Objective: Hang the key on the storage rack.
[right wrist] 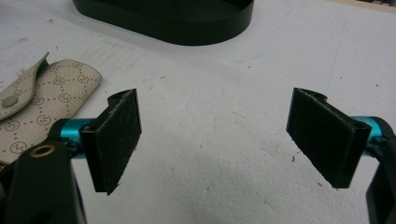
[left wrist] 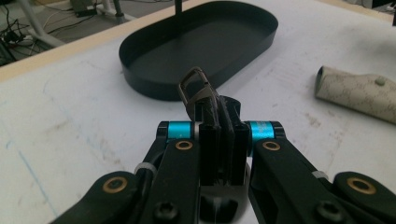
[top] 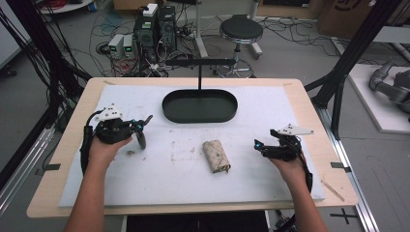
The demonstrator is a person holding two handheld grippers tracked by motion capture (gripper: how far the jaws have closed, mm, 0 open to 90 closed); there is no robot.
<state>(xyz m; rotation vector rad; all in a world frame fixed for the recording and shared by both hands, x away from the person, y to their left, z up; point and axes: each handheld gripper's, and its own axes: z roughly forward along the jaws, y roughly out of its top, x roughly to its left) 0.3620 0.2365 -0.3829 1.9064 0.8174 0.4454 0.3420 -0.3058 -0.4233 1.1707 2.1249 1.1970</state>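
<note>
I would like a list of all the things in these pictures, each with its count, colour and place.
Tray: one, black, far middle of the mat.
Post: one, black, rising at the tray's far edge.
Pouch: one, beige, patterned, middle of the mat.
Clip: one, dark metal, held in the left gripper.
Mat: one, white, covering the table.
Table: one, light wood.
Stool: one, black, behind the table.
Left gripper: black, shut on the clip.
Right gripper: black, open above the mat.

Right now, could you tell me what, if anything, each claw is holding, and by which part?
The left claw is shut on a metal clip, gripping its lower end; the loop sticks out above the pads. The right claw is open and holds nothing.
</note>
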